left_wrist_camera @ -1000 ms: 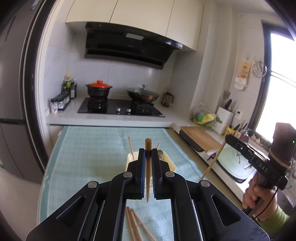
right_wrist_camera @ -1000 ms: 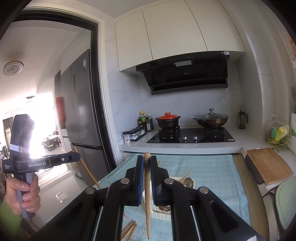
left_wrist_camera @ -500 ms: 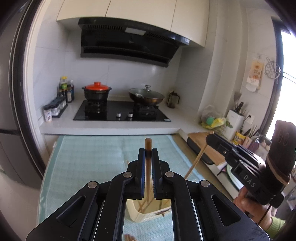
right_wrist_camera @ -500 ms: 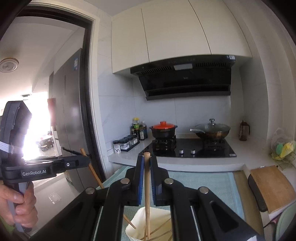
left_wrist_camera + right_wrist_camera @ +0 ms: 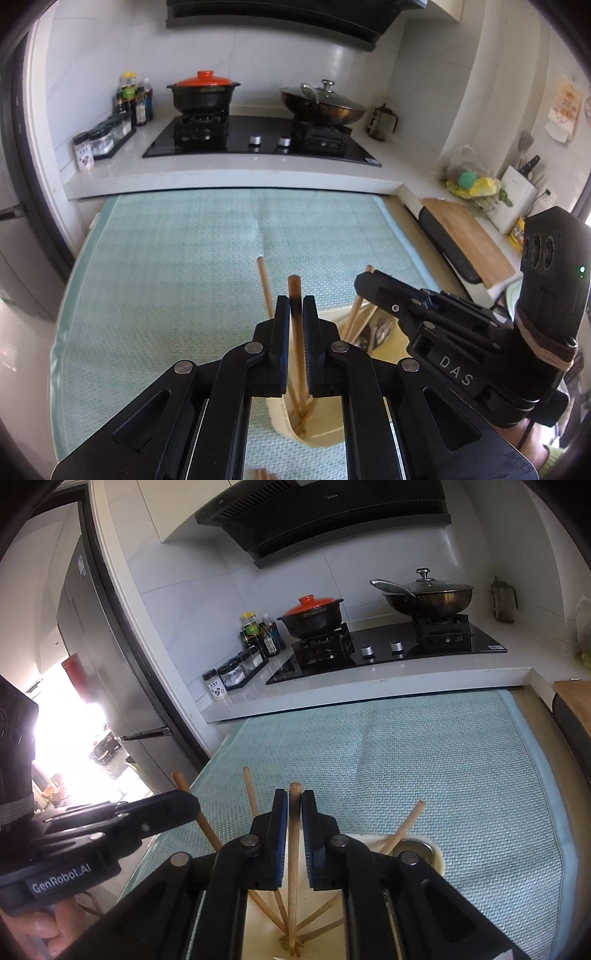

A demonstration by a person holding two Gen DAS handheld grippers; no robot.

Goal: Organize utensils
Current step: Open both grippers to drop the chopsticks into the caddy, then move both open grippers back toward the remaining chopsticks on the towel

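Holding one chopstick point(image 5: 295, 332) upright, left tool point(image 5: 295, 325) clamped narrow, lower end down inside cream holder point(image 5: 325, 428) directly beneath. Right tool point(image 5: 294, 812) just parting, jaws opening around second chopstick point(image 5: 293, 849), tip among other sticks fanned in same holder point(image 5: 436, 853). Spoon point(image 5: 412, 849) right of right tool, in holder. Green mat point(image 5: 166, 277) covering worktop ahead.

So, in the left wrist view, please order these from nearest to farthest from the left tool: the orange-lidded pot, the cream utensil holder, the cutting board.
1. cream utensil holder: directly under the left tool, whose chopstick reaches into it.
2. cutting board: to the right, on the side counter.
3. orange-lidded pot: far back left, on the stove.
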